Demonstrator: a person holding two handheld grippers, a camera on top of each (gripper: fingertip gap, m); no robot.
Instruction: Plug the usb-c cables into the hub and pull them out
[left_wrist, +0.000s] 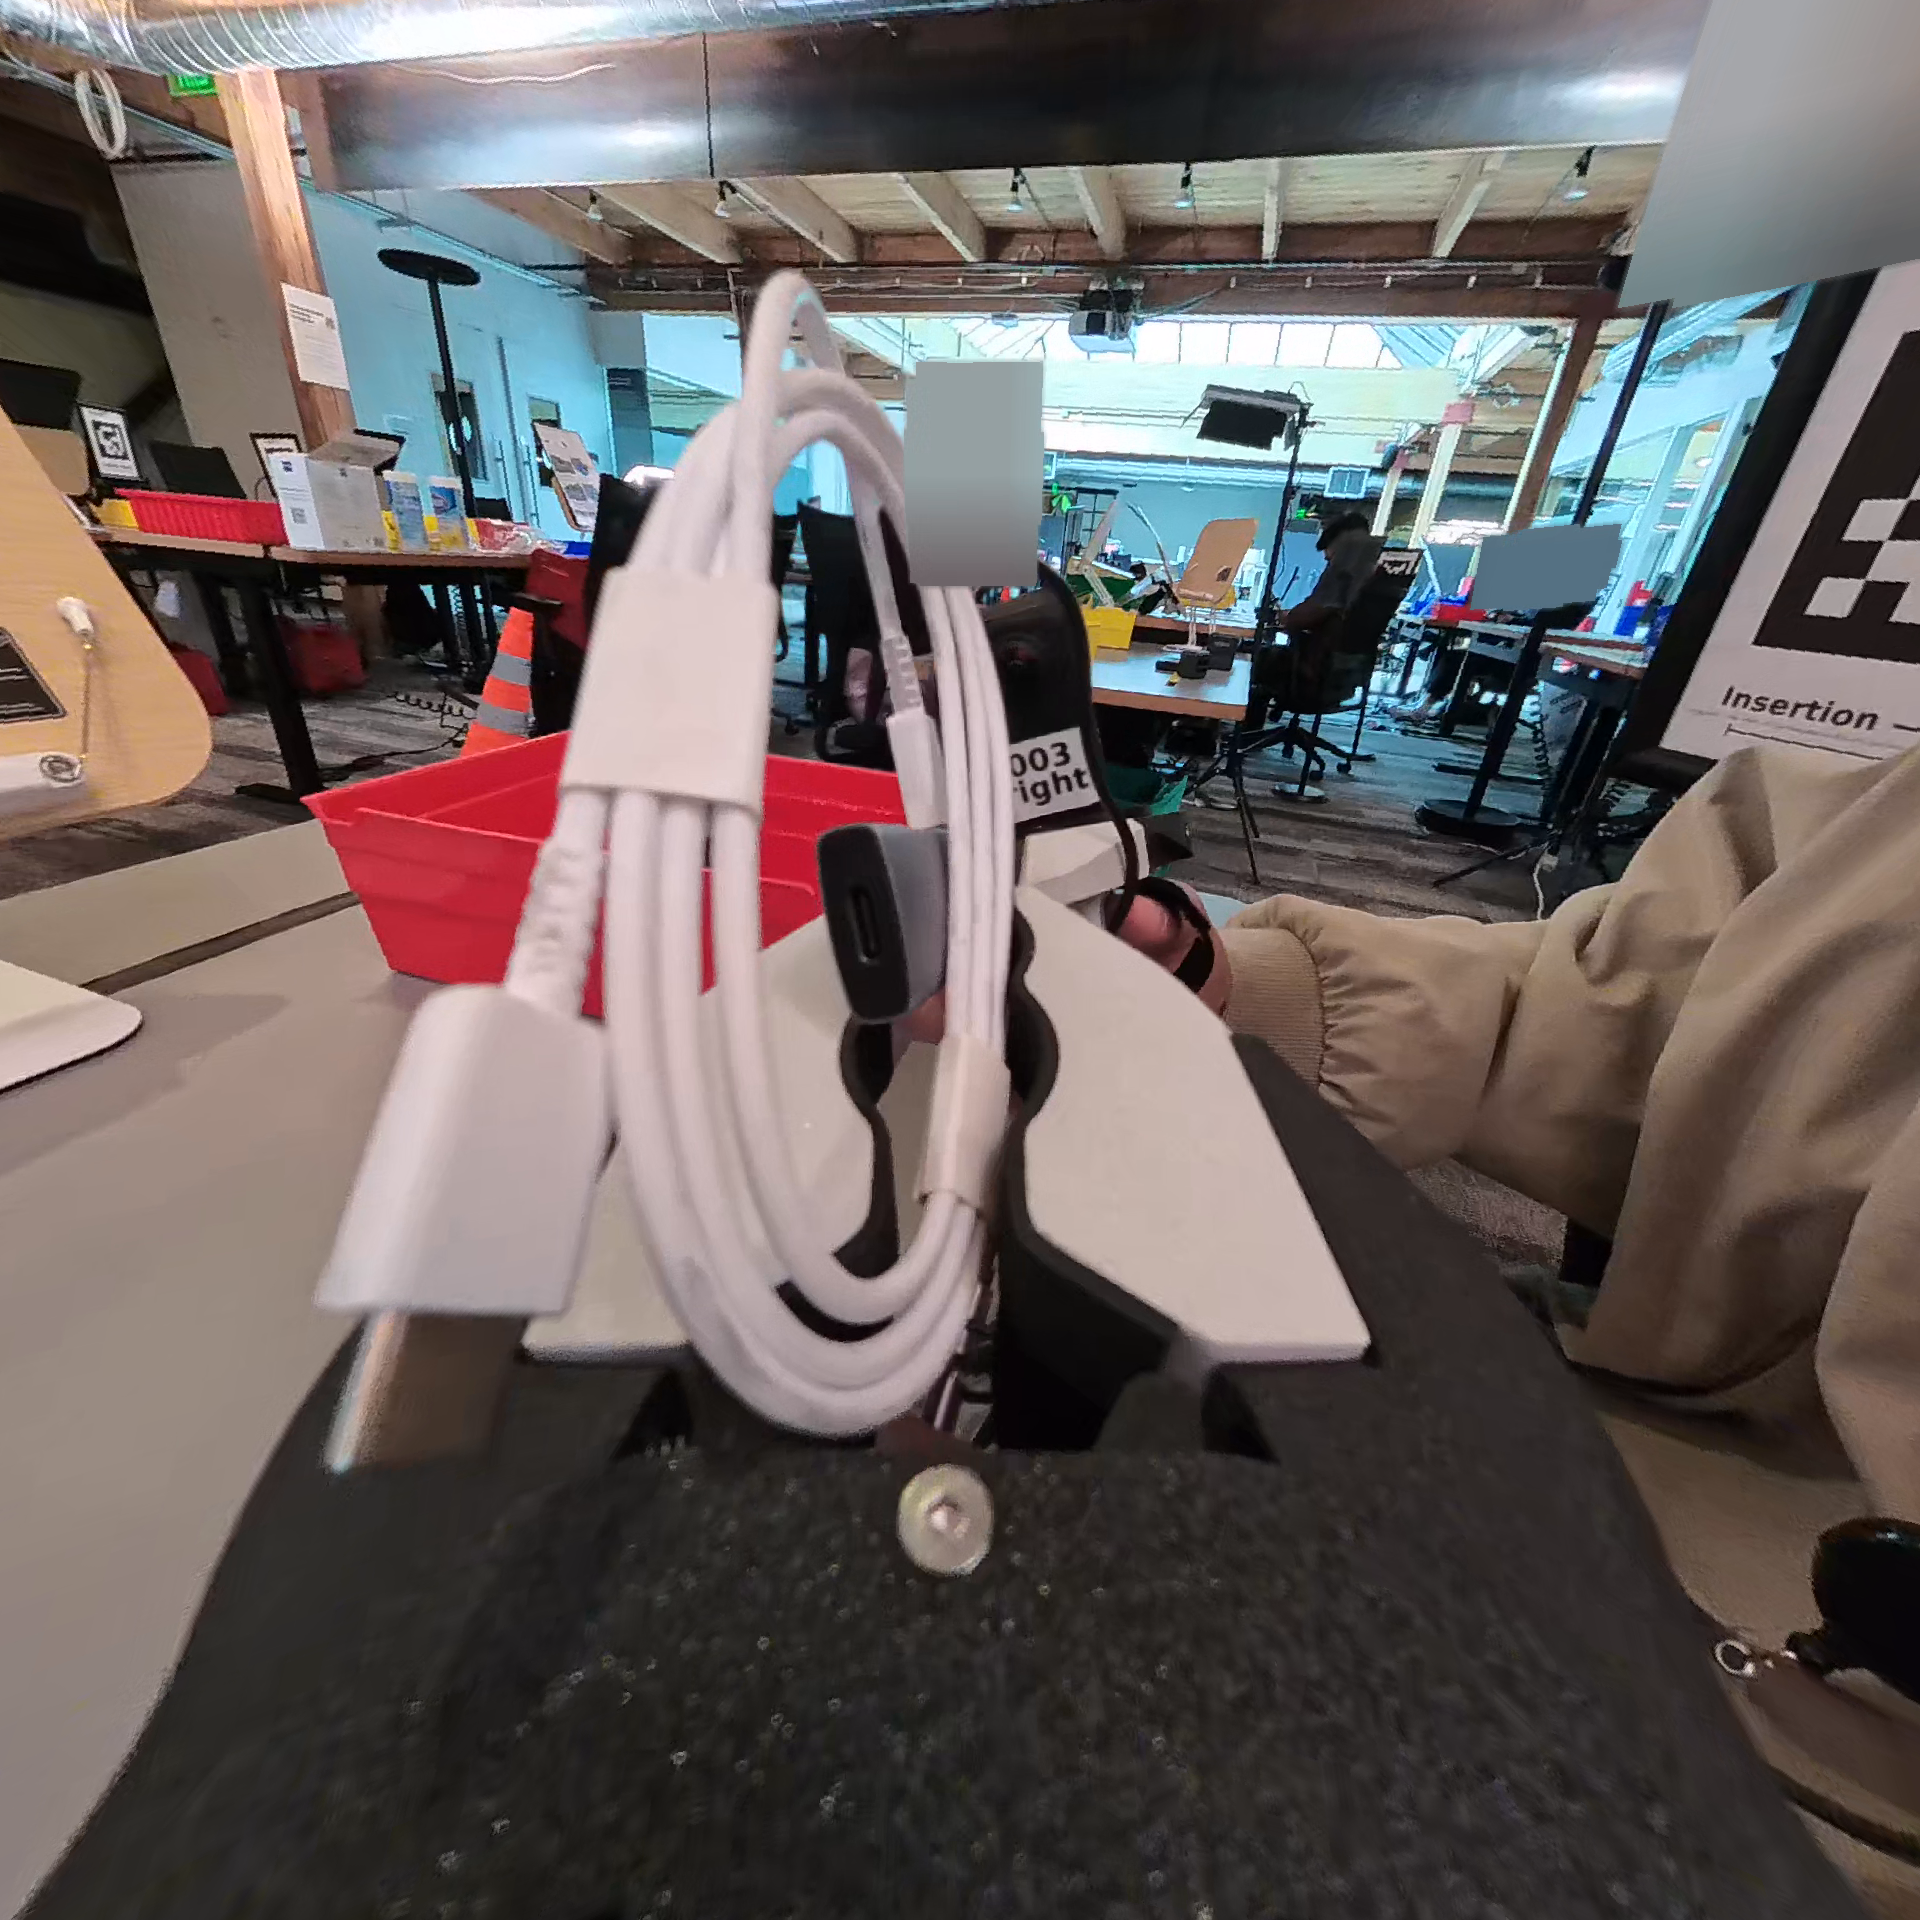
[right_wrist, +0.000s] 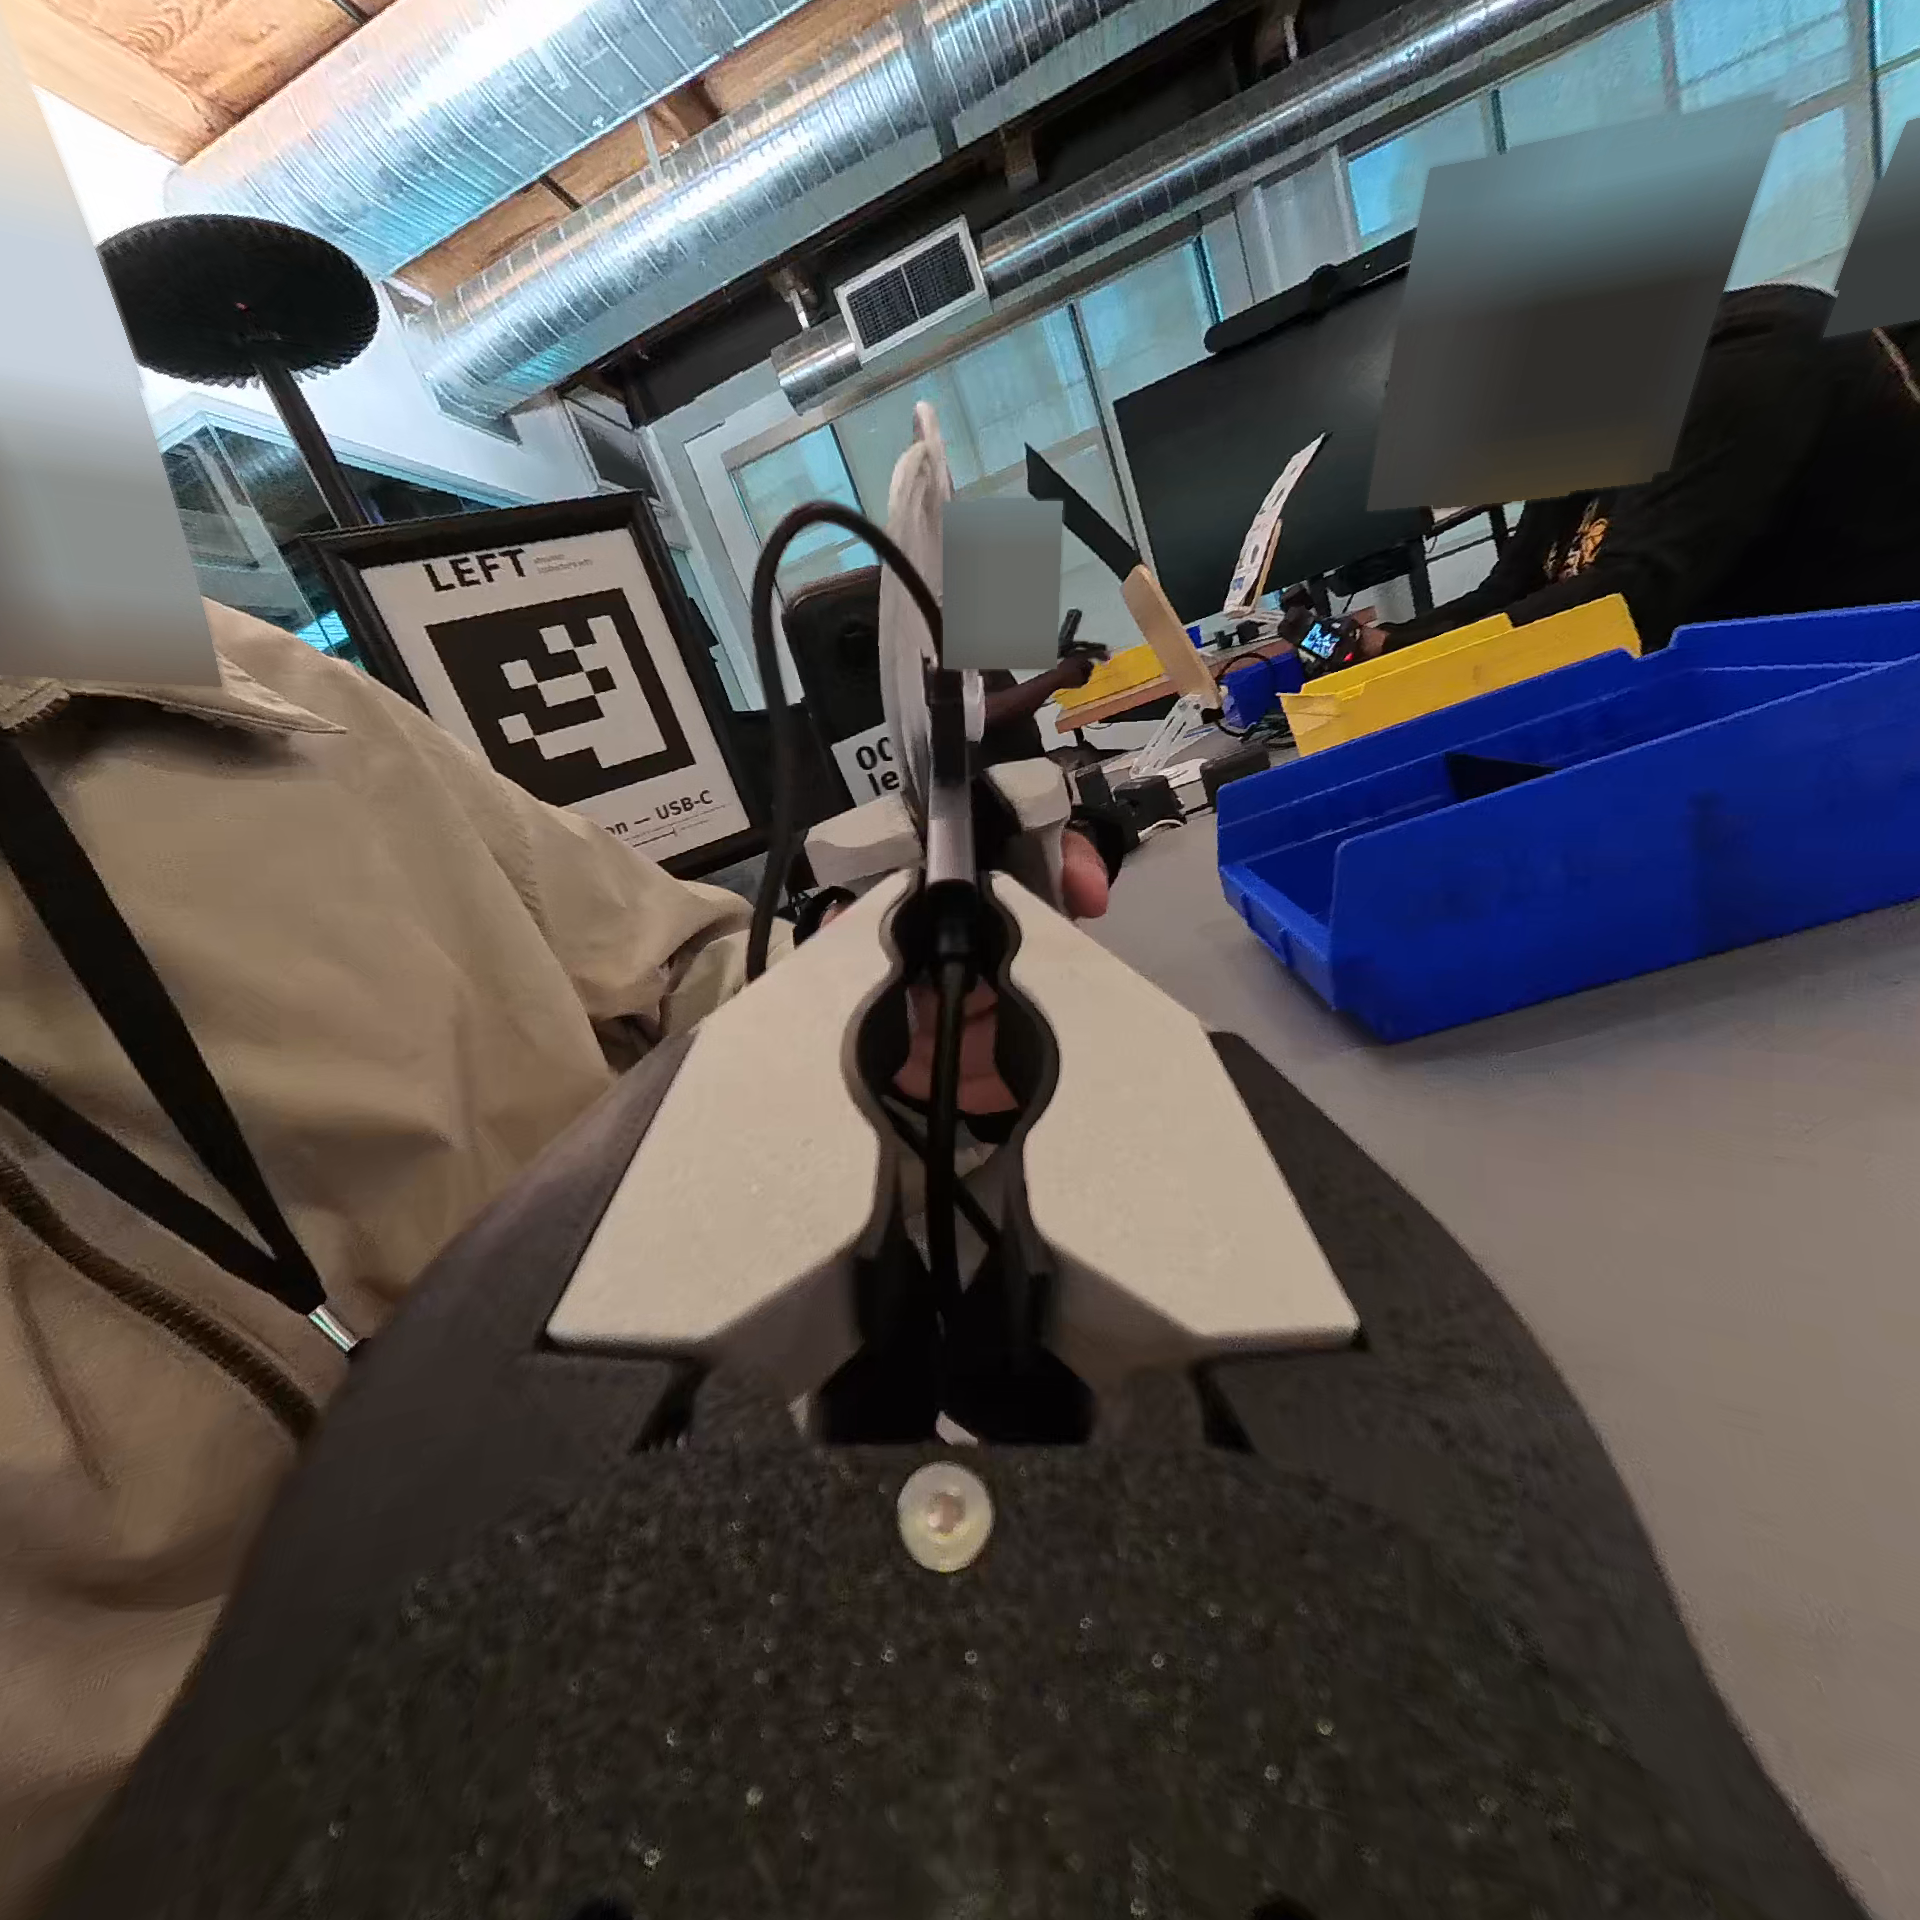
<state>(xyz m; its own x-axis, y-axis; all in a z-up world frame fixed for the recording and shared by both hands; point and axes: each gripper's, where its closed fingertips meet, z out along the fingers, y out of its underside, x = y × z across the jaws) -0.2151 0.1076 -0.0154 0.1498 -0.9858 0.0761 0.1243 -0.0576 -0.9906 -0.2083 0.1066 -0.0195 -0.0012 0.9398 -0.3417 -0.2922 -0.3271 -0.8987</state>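
My left gripper (left_wrist: 966, 997) is shut on a coiled white cable bundle (left_wrist: 790, 1039) and pinches a white sleeve of it (left_wrist: 961, 1101). A large white connector (left_wrist: 468, 1143) hangs off the bundle at the left. Just beyond my fingertips is the small grey hub (left_wrist: 883, 920), its USB-C port facing the camera. My right gripper (right_wrist: 951, 883) is shut on that hub (right_wrist: 951, 831), whose black lead (right_wrist: 945, 1039) runs back between the fingers. The two grippers face each other, tips nearly touching. I cannot tell whether a white plug sits in the hub.
A red bin (left_wrist: 447, 862) stands on the grey table (left_wrist: 156, 1247) behind the left gripper. A blue bin (right_wrist: 1558, 831) stands to the right of the right gripper. A person's beige sleeve (left_wrist: 1558, 987) and framed marker signs (right_wrist: 561, 675) are close by. Both grippers' tips are close together, under 4 cm apart.
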